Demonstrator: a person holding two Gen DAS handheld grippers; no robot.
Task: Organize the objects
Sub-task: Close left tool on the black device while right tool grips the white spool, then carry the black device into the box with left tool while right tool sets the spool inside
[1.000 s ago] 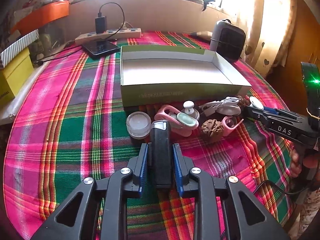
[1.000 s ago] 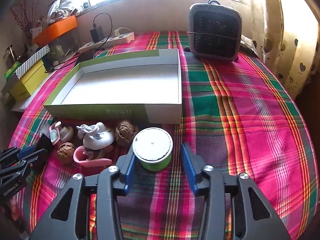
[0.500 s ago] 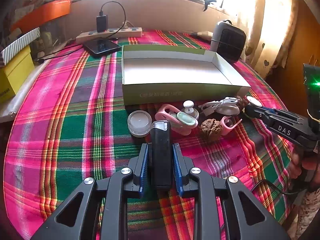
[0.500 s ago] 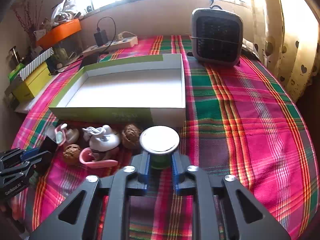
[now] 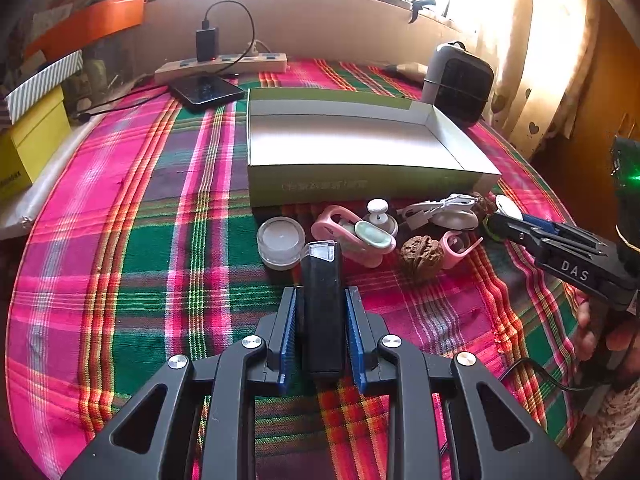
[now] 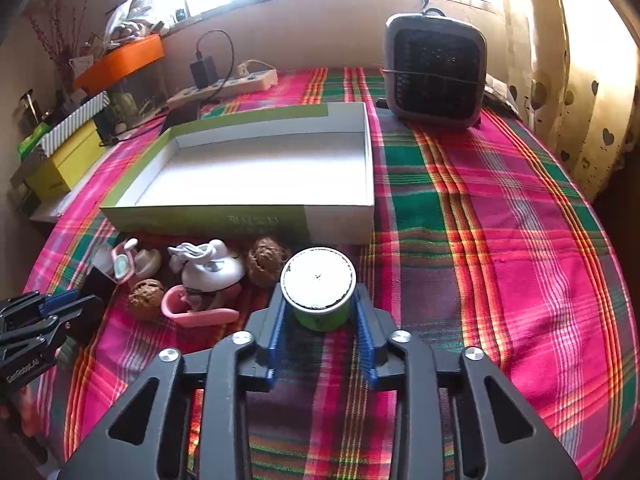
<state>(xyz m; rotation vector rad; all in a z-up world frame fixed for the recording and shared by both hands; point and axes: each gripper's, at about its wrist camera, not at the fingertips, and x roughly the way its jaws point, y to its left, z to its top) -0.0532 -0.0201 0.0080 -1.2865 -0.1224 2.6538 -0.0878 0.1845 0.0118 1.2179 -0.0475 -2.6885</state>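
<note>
Starting at the left, the left claw is clenched on a black lighter with a clear cap, both blue pads flat against its sides, just in front of the clutter. Next along sits a small clear jar, then a pink clip, a white knob, a walnut, a pink hook and a white cable bundle, all lying on the plaid tabletop just beside the front wall of the box. Over on the right, the right claw is grasping a green tin with a white lid, near the box's right front corner.

Progress looks like early days: nothing lies in the box, 2 items are gripped, and the rest of the pile waits outside.

Whether either item is lifted off the cloth is hard to tell. A second walnut is mostly hidden in the left view, and the lettering on the box wall is too blurred to read.
</note>
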